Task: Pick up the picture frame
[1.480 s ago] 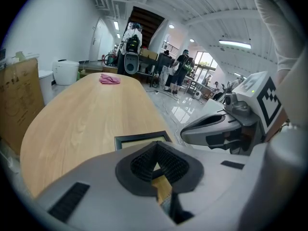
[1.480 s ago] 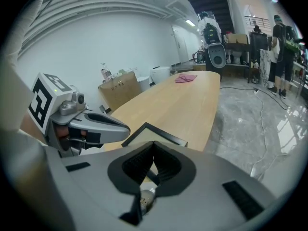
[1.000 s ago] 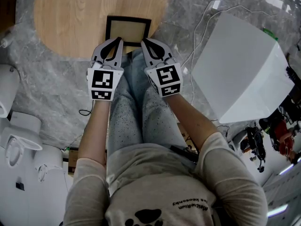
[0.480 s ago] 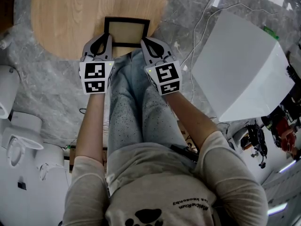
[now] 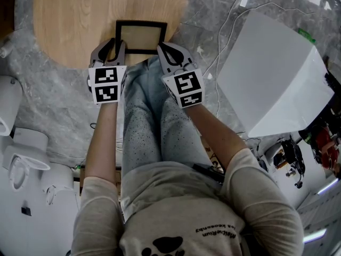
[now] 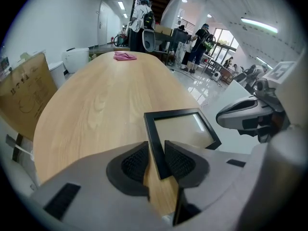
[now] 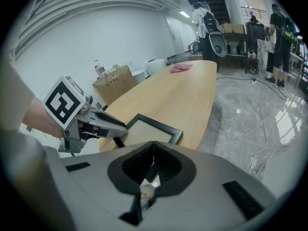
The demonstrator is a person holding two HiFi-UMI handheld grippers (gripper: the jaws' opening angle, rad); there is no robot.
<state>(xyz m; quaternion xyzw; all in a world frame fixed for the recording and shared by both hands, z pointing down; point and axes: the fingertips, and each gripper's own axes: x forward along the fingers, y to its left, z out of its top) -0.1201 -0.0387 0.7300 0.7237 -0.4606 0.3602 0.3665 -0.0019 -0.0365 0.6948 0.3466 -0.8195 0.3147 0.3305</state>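
Two grippers reach the picture frame (image 5: 141,36), which lies flat on the wooden table (image 5: 69,15) in the head view: the left gripper (image 5: 113,46) and the right gripper (image 5: 169,51). In the left gripper view, the jaws are a little apart around the frame's side bar, not squeezing. In the right gripper view, the jaws are pressed together, holding nothing. The bar is thin, so a high pinch could let it slip.

Left claw (image 6: 155,152) astride picture frame (image 6: 184,131) edge
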